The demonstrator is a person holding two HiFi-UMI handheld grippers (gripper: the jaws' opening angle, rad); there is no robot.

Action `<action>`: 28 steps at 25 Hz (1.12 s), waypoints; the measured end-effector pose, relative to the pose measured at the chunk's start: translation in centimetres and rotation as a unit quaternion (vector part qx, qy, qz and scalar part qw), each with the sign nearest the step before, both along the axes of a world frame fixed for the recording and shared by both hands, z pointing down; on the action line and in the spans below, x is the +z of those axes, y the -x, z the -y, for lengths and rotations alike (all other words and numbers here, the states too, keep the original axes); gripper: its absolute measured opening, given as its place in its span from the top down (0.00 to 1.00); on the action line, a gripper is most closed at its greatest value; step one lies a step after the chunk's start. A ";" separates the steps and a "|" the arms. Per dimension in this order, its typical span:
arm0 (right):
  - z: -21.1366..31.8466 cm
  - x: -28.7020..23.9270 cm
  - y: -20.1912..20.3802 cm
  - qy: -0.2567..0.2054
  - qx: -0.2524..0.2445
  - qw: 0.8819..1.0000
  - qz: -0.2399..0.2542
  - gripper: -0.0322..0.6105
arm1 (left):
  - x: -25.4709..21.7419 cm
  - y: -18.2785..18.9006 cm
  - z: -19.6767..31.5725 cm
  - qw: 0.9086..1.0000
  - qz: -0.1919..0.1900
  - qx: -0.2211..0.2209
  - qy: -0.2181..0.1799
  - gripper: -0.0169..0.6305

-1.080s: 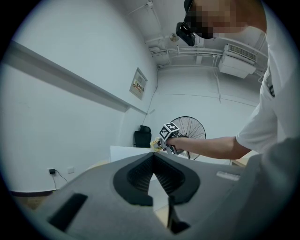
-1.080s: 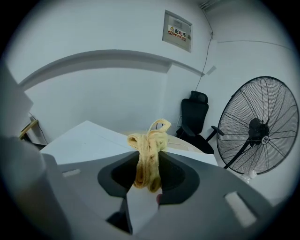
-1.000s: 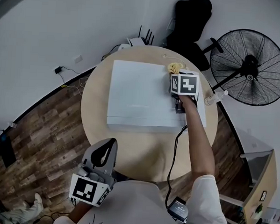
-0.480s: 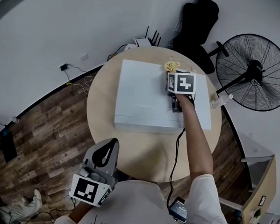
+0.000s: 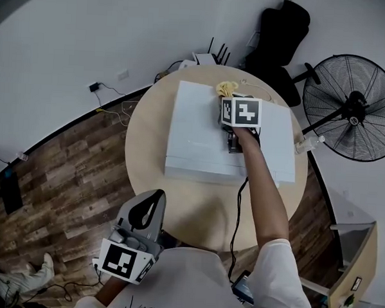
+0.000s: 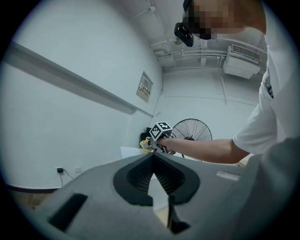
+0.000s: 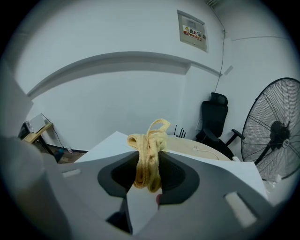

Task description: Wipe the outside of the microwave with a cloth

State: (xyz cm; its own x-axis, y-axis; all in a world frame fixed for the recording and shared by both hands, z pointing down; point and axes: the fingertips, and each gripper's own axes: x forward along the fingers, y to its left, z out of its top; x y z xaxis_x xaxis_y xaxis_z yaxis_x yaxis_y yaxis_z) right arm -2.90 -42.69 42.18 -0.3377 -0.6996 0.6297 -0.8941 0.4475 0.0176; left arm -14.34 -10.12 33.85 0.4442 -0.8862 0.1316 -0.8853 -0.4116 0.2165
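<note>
A white microwave (image 5: 200, 134) stands on a round wooden table (image 5: 202, 208). My right gripper (image 5: 229, 98) hovers over the far middle of its top, shut on a bunched yellow cloth (image 5: 225, 89). In the right gripper view the cloth (image 7: 150, 140) is pinched between the jaws of the right gripper (image 7: 149, 161), with the microwave top (image 7: 105, 147) below. My left gripper (image 5: 153, 198) hangs low near the person's body, off the table's near edge, shut with nothing in it. The left gripper view has the left gripper (image 6: 153, 157) facing the microwave (image 6: 131, 151) from afar.
A standing fan (image 5: 352, 107) is at the right, a black chair (image 5: 279, 32) behind the table, and a router (image 5: 207, 57) at the far edge. A clear bottle (image 5: 307, 144) lies beside the microwave's right side. A black cable (image 5: 238, 204) runs along the right arm.
The right gripper has slid left across the microwave top with the cloth, from near the right side to the middle. The left gripper has stayed put.
</note>
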 end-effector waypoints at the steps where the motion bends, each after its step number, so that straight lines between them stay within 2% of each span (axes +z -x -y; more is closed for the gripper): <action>1: -0.1 0.0 0.6 0.001 -0.004 1.000 0.002 0.75 | 0.0 0.2 -0.1 1.000 0.000 -0.003 0.000 0.99; 12: -1.3 -0.2 7.7 0.004 -0.059 0.998 0.017 0.75 | 0.1 2.5 -1.7 0.999 0.003 -0.041 0.004 0.99; 19: -2.9 -0.5 12.0 0.011 -0.096 0.994 0.043 0.75 | 0.1 3.3 -2.7 0.998 0.003 -0.057 0.005 0.99; 21: -3.8 -0.9 13.4 0.022 -0.119 0.990 0.075 0.75 | -0.1 3.3 -2.8 0.998 0.003 -0.057 0.004 0.99; 24: -5.4 -1.9 14.8 0.039 -0.149 0.977 0.146 0.75 | -0.1 2.8 -2.8 0.999 0.003 -0.049 0.006 0.99; 28: -5.9 -3.4 13.4 0.030 -0.147 0.973 0.174 0.75 | -0.2 1.8 -2.5 0.999 0.004 -0.034 0.001 0.99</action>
State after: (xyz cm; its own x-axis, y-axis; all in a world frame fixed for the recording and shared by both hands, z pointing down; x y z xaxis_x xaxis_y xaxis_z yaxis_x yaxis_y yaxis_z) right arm -16.30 -36.80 38.78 -0.7177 -0.5061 0.4783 -0.6746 0.6756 -0.2974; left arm -16.18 -7.58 33.66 0.3821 -0.9140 0.1368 -0.9127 -0.3500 0.2107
